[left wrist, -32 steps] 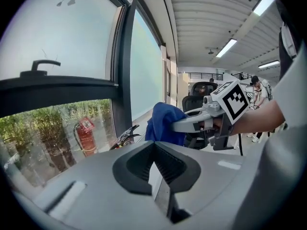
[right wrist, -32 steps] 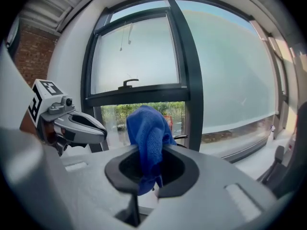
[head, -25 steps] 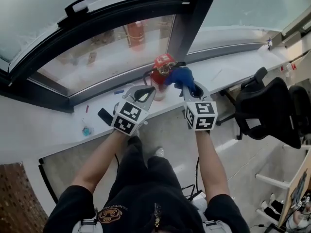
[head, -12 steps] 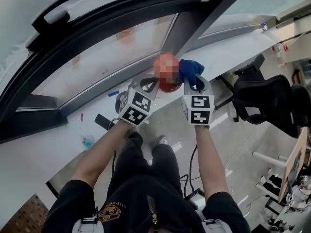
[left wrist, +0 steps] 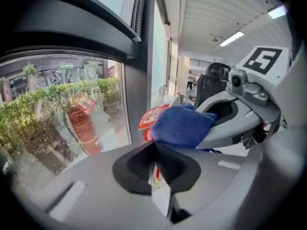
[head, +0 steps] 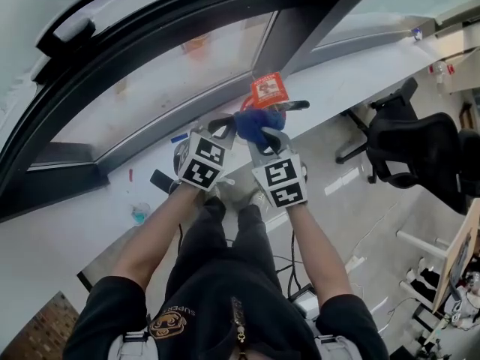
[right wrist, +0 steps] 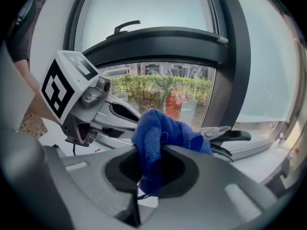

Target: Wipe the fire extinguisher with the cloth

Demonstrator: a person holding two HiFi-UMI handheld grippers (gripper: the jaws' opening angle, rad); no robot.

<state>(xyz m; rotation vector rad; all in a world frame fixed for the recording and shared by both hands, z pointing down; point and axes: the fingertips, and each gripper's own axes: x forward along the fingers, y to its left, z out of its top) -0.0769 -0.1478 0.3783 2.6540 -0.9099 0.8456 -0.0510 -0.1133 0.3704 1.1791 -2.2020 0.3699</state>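
Head view: the fire extinguisher point(head: 266, 94) stands on the white sill point(head: 97, 201), with the blue cloth point(head: 255, 120) against it. Left gripper view: the left gripper point(left wrist: 156, 166) is closed, perhaps nipping something thin, and the red tag point(left wrist: 151, 116) is unreadable. Right gripper view: the right gripper point(right wrist: 144, 174) is clamped on the cloth.

The red metal fire extinguisher point(head: 268, 91) stands on the long white counter point(head: 82, 201), just in front of the dark upright window post point(head: 289, 32). The blue fabric cloth point(head: 253, 121) lies against its near side, clamped in the right tool point(head: 264, 137). The left tool point(head: 223, 126), jaws together, sits just left of the cloth. A black office chair point(head: 412, 145) stands on the floor, well apart to the right.
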